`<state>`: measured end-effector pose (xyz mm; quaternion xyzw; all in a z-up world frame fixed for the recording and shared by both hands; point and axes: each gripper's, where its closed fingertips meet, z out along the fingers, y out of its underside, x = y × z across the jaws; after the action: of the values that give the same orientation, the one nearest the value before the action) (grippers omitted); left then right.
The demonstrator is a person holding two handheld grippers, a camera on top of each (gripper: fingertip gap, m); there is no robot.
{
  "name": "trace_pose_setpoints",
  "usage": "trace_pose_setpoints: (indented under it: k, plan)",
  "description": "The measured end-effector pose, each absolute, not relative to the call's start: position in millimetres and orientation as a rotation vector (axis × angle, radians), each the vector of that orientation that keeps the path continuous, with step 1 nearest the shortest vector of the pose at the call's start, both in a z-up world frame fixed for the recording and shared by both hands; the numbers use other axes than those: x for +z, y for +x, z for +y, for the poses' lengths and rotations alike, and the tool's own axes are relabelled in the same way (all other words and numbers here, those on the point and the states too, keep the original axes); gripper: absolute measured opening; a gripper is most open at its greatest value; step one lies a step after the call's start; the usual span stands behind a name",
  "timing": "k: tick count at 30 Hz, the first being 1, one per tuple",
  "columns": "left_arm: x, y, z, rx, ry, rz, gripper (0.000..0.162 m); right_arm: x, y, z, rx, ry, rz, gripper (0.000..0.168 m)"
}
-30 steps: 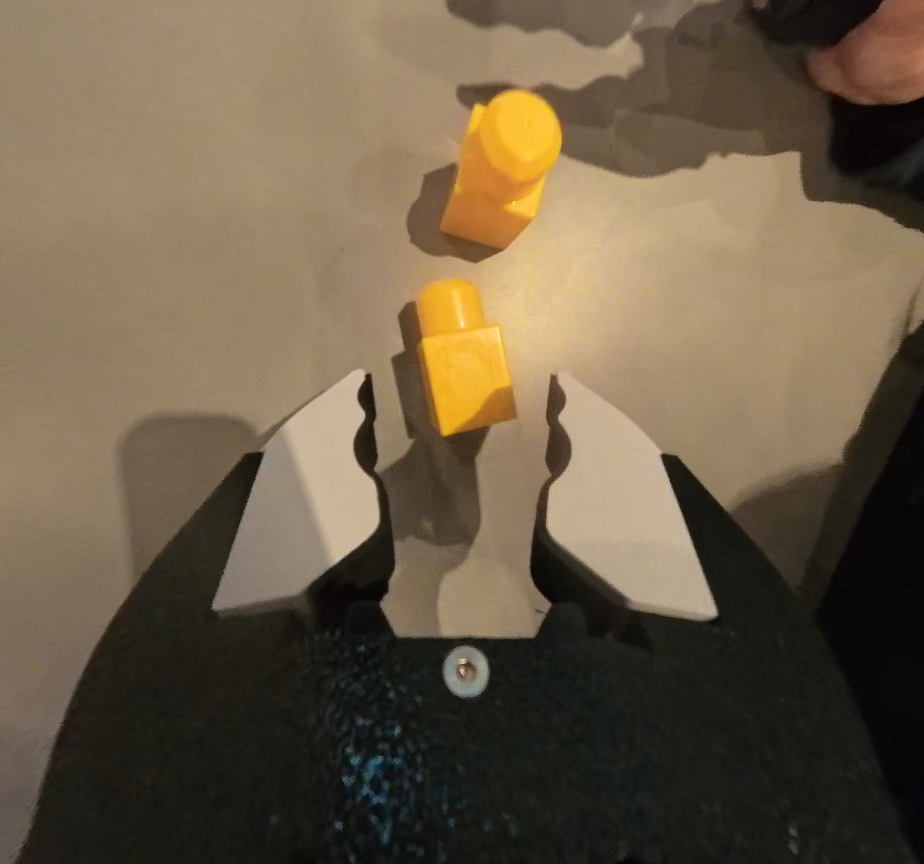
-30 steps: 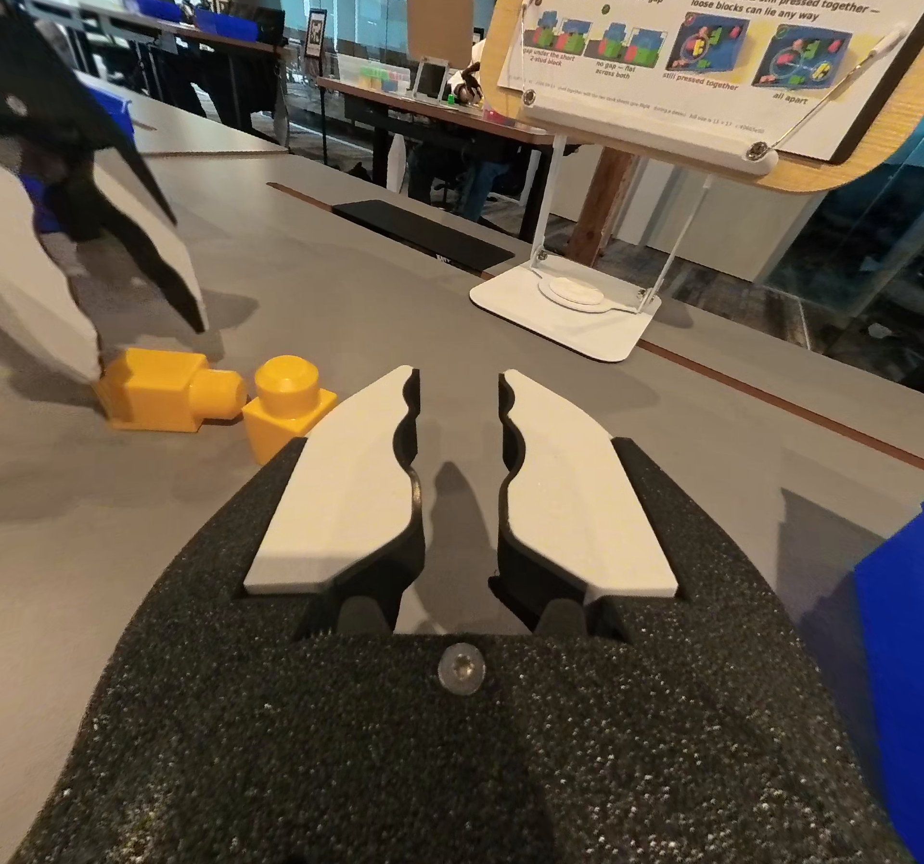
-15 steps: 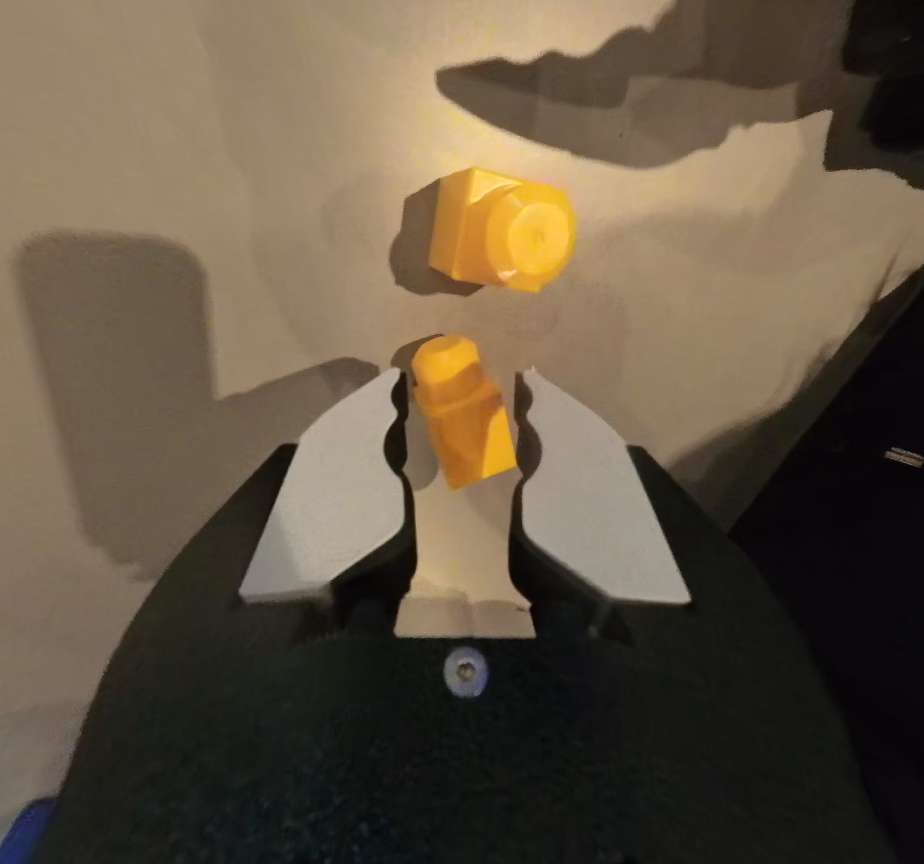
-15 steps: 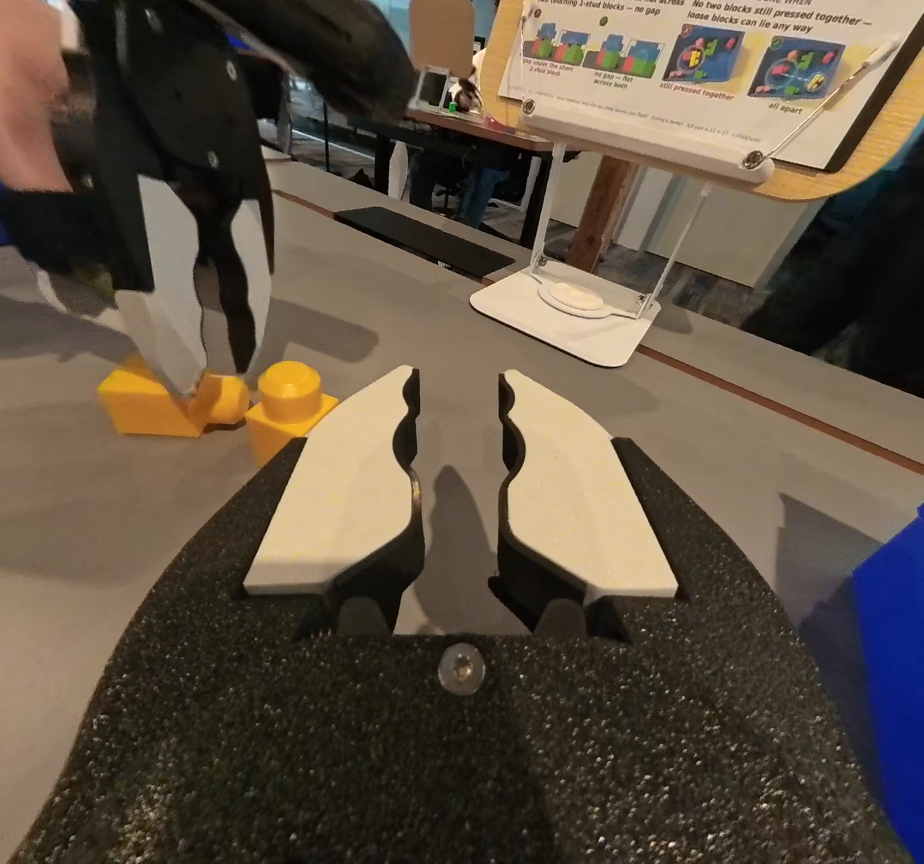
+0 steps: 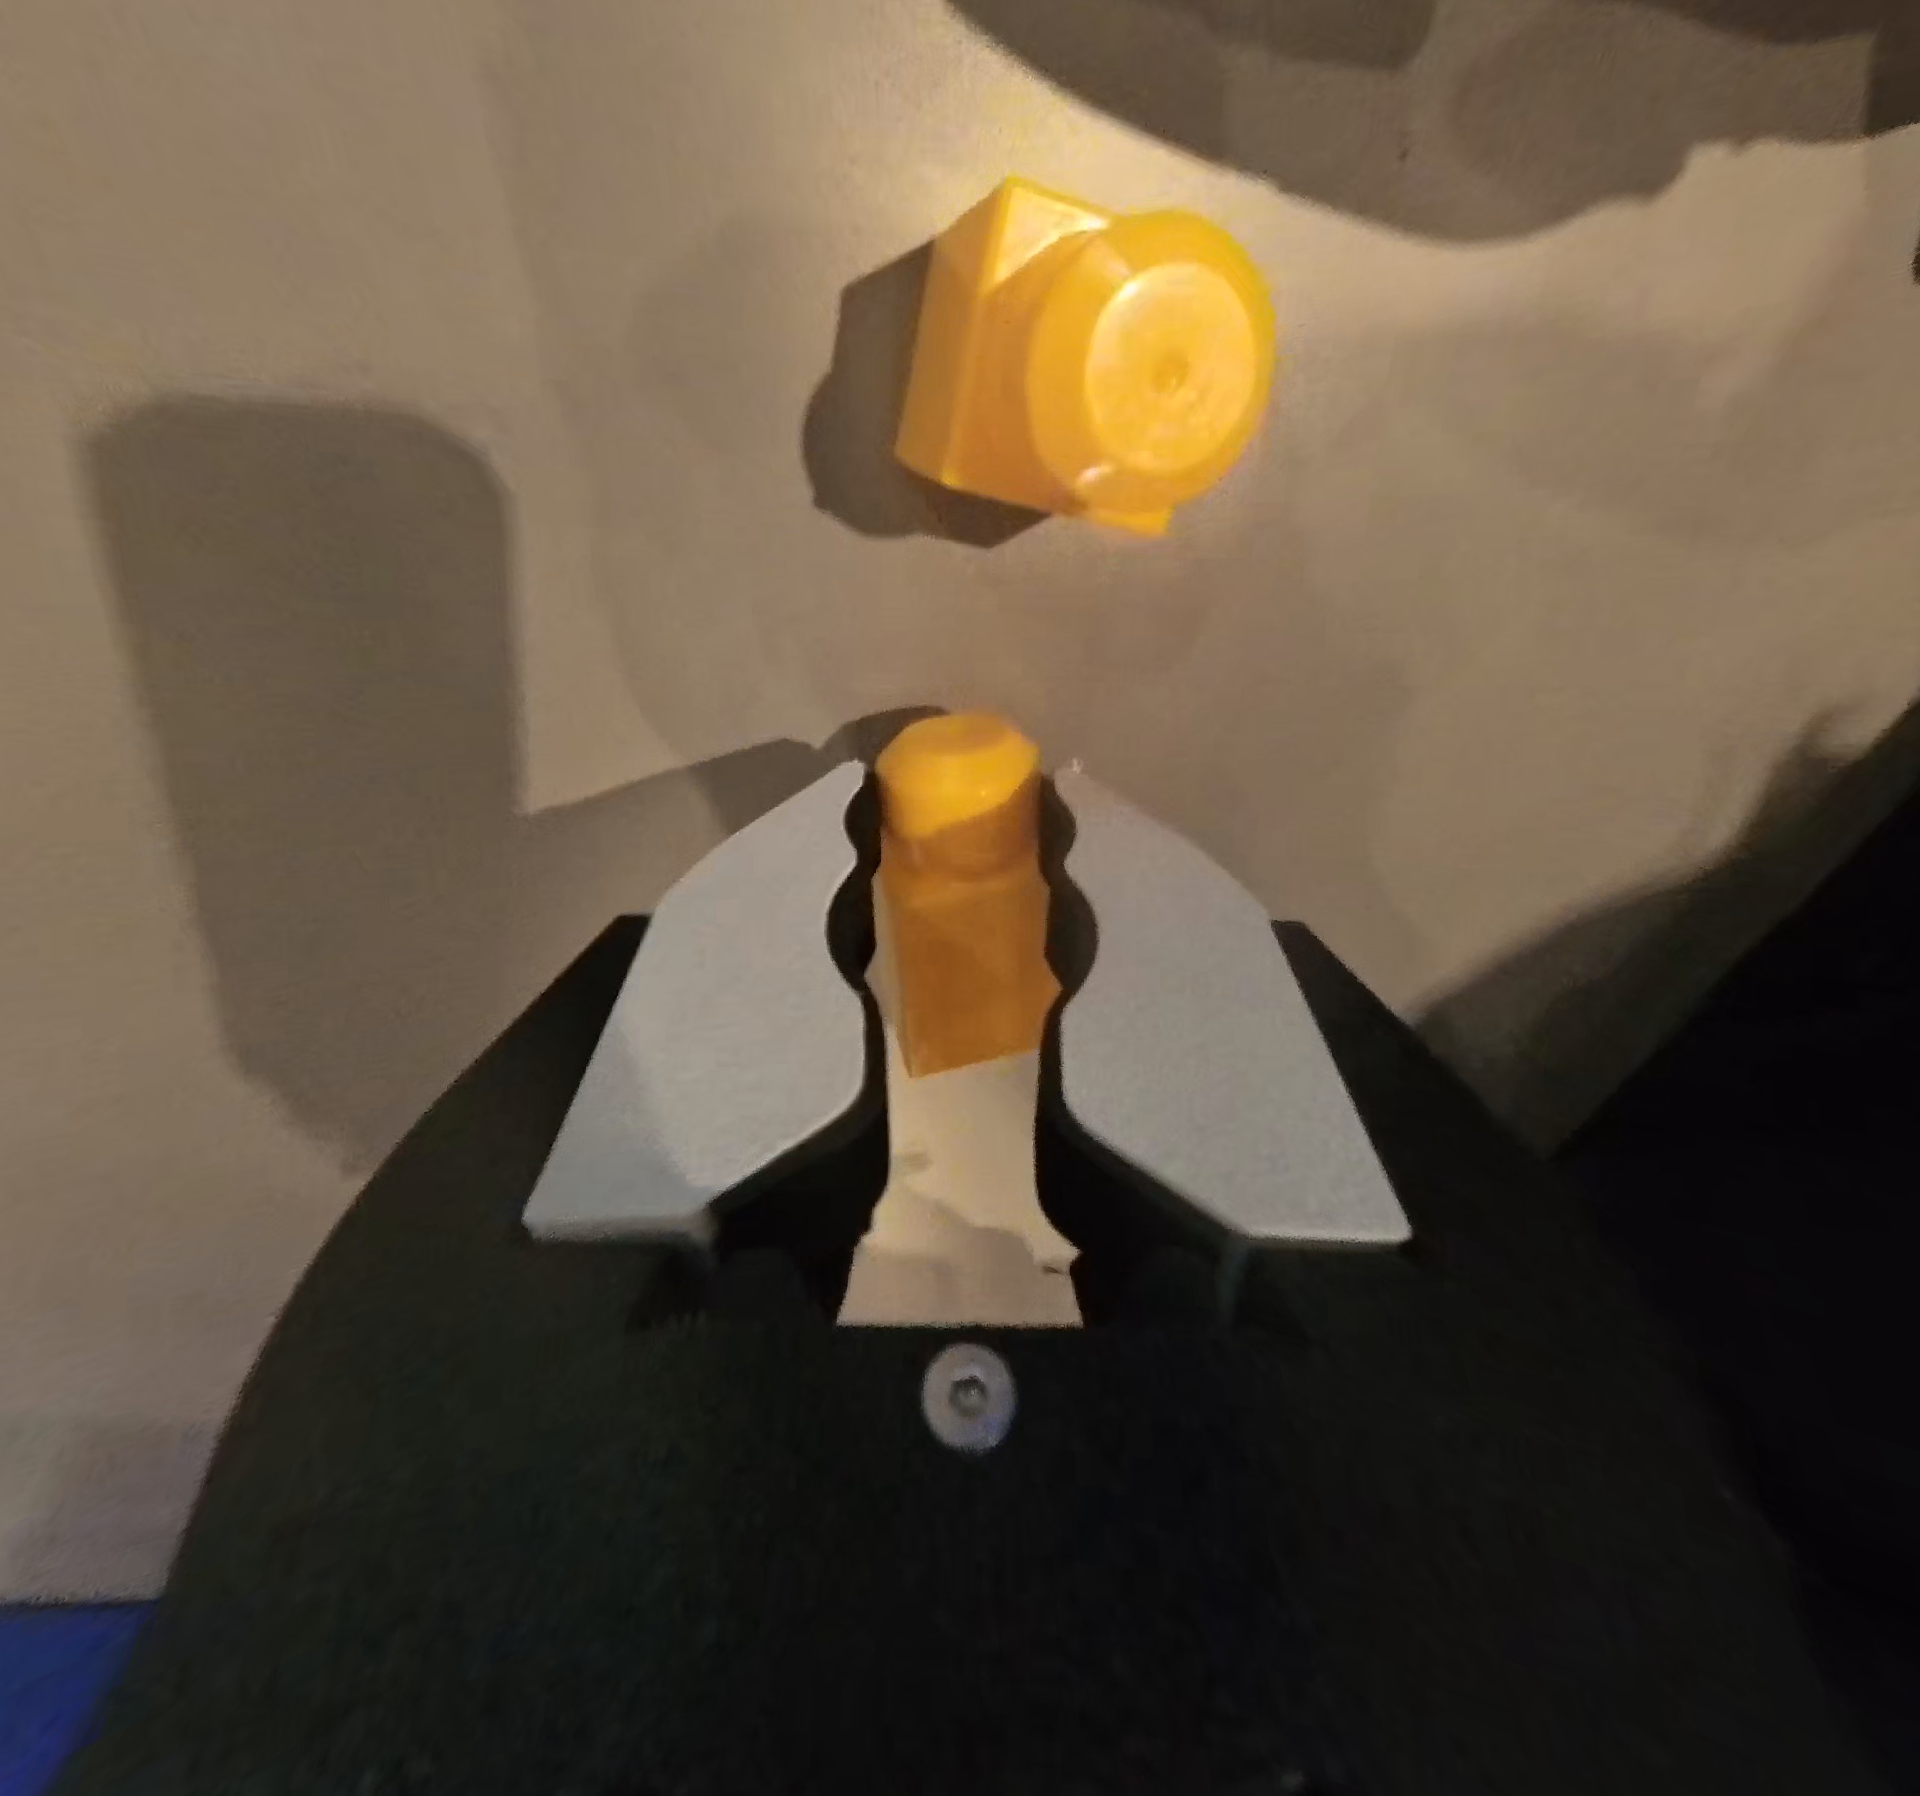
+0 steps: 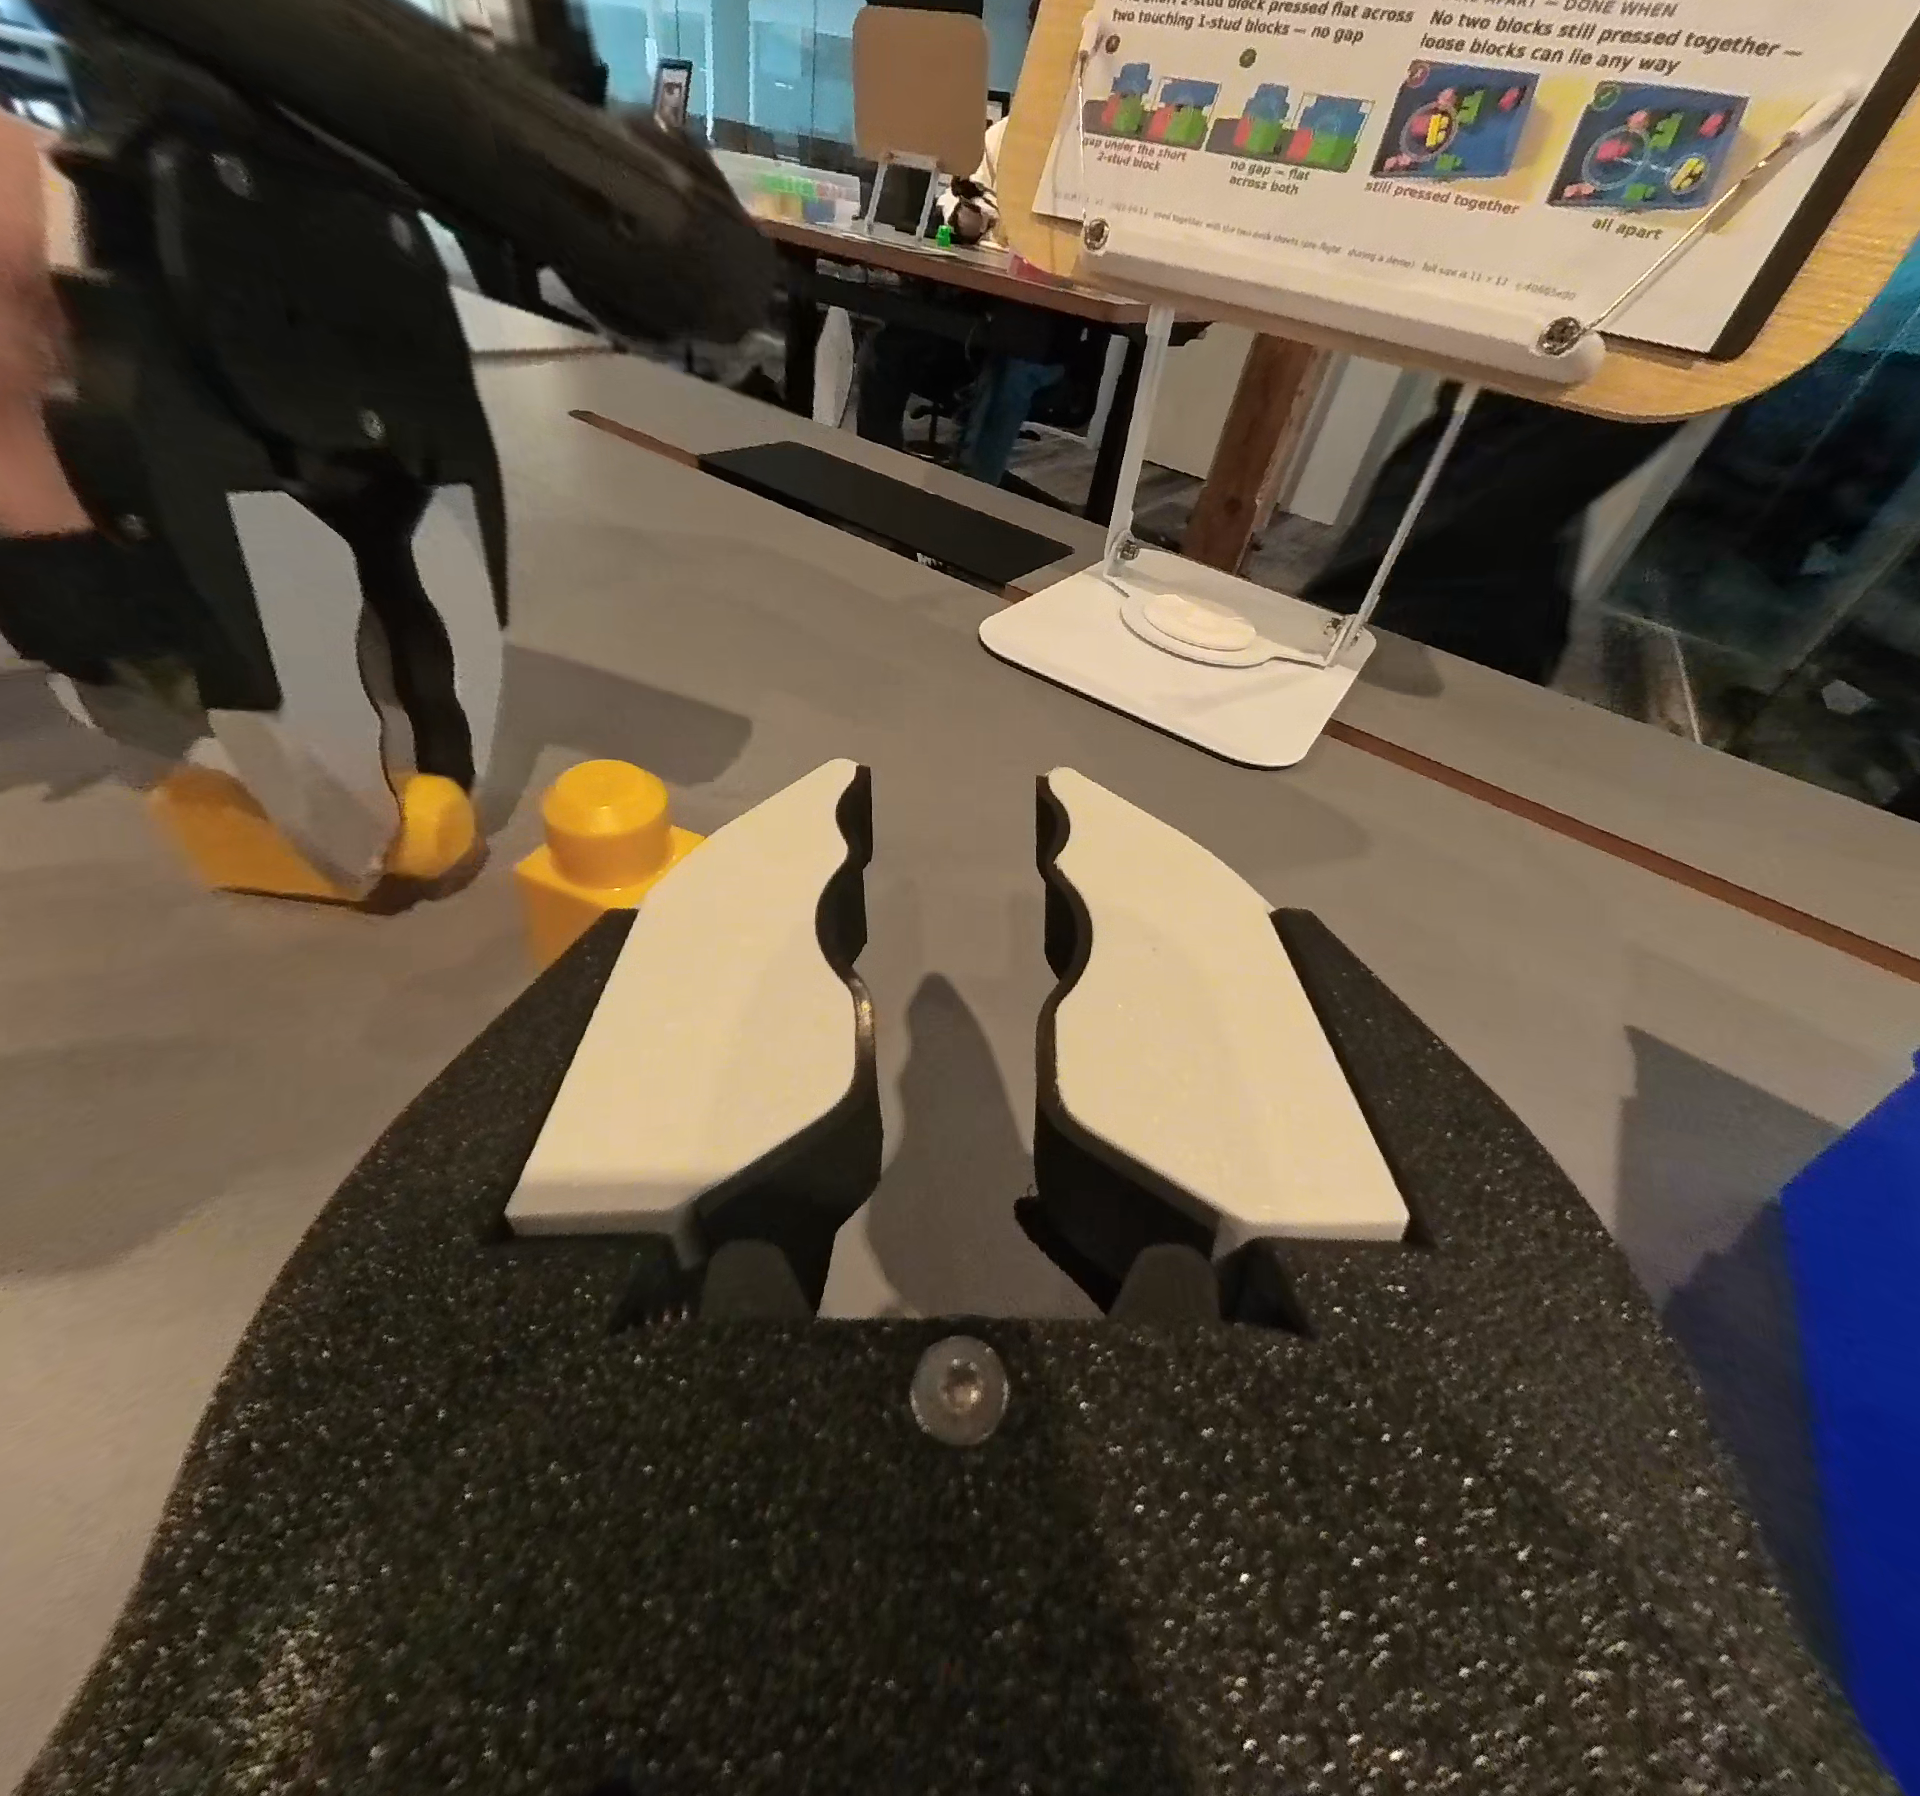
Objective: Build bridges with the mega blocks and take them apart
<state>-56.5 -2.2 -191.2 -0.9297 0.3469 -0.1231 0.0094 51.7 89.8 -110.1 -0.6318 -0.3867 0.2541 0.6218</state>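
Note:
In the left wrist view my left gripper [image 5: 958,780] is shut on a yellow one-stud block [image 5: 961,957] that lies on its side on the grey table, stud pointing away. A second yellow one-stud block [image 5: 1081,385] stands just beyond it, apart. In the right wrist view the left gripper [image 6: 400,827] comes down from above over the lying block [image 6: 249,842], and the upright block [image 6: 603,853] stands right of it. My right gripper [image 6: 951,780] is open and empty, low over the table just right of the upright block.
An instruction board [image 6: 1455,84] on a white stand [image 6: 1174,666] is at the back right. A blue box [image 6: 1860,1331] is at the right edge, and a blue patch [image 5: 52,1684] at the lower left. A black mat [image 6: 883,510] lies farther back. My hands' fingertips stand some 15 cm from each other.
My left gripper swung down over the lying yellow block and closed on it. The right gripper has stayed where it was, open.

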Motion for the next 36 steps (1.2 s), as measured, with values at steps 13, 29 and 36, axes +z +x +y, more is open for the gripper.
trace_pose_setpoints:
  k: [13, 29, 36]
  plan:
    - [-145, -52, 11, -0.549, -2.21, 0.859, 0.028, -111, 52, 91, 0.579, -1.457, -0.889, 0.03]
    - [-122, -48, 13, -0.503, -1.824, 0.83, 0.028, -113, 53, 91, 0.587, -1.468, -0.88, 0.029]
    - [-146, -48, 13, -0.477, -1.954, 0.887, 0.028, -113, 53, 91, 0.589, -1.468, -0.881, 0.029]
